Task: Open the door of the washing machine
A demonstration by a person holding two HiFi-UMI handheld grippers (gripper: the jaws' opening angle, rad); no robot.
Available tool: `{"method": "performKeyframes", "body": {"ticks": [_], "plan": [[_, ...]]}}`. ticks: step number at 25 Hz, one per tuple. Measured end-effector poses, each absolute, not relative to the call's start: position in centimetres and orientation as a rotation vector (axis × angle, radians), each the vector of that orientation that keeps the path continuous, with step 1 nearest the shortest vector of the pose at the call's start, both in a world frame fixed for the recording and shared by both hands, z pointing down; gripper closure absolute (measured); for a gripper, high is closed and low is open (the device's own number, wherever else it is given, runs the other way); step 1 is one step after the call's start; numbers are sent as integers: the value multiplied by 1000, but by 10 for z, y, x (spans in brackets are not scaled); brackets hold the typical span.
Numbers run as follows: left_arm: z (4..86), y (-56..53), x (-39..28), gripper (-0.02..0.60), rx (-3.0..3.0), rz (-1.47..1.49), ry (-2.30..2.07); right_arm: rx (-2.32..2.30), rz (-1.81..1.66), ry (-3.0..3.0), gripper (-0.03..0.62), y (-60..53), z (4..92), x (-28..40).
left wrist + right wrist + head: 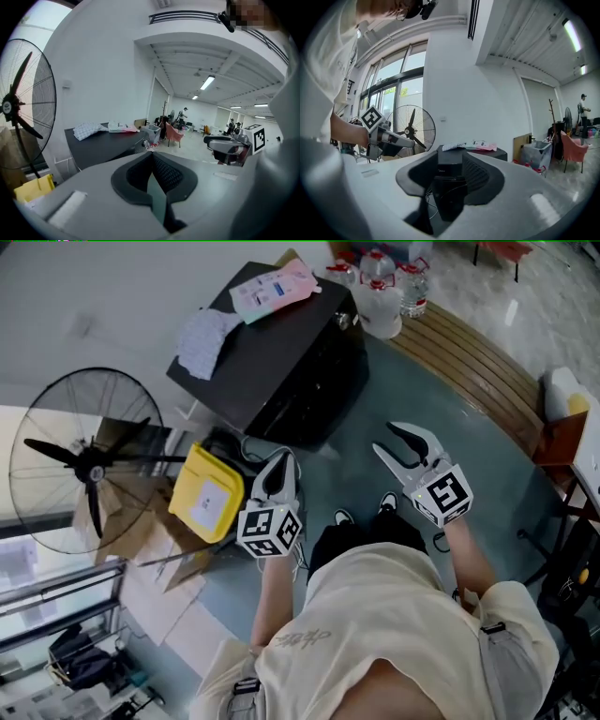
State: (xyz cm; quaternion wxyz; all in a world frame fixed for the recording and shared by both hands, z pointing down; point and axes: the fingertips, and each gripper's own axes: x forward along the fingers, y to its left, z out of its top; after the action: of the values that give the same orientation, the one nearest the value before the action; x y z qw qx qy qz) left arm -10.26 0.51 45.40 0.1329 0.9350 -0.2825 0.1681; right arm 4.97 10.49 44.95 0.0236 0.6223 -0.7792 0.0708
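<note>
The black washing machine (281, 371) stands ahead of me by the wall, with a pink-and-white packet (274, 287) and a checked cloth (208, 338) on its lid. Its dark front faces me; I cannot make out the door's outline. My left gripper (281, 459) hovers short of the machine's near corner with its jaws together and nothing in them. My right gripper (382, 437) is held to the right of the machine, open and empty. In the right gripper view the machine (454, 157) shows through the gap between the jaws, some way off. In the left gripper view the machine (103, 145) lies left of centre.
A large pedestal fan (89, 460) stands to the left, with a yellow box (206, 493) and flattened cardboard (141, 540) on the floor below the machine. Water bottles (380, 287) sit behind its right corner. A curved slatted wooden bench (478, 362) runs along the right.
</note>
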Motion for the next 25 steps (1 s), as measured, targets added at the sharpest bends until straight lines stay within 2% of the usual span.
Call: {"method": "performKeyframes", "body": {"ticks": [8,16,25], "plan": [[483,-38,-101,564,2637,467,-870,1820,279,-2470,428,61,472,41],[469,-94,-72,564,2696,383,-849,1763,71,-2396,428,9,426,57],[467,-165,-91,564,2756,364,-930,1713,57,-2388,428,-61,423,46]]}}
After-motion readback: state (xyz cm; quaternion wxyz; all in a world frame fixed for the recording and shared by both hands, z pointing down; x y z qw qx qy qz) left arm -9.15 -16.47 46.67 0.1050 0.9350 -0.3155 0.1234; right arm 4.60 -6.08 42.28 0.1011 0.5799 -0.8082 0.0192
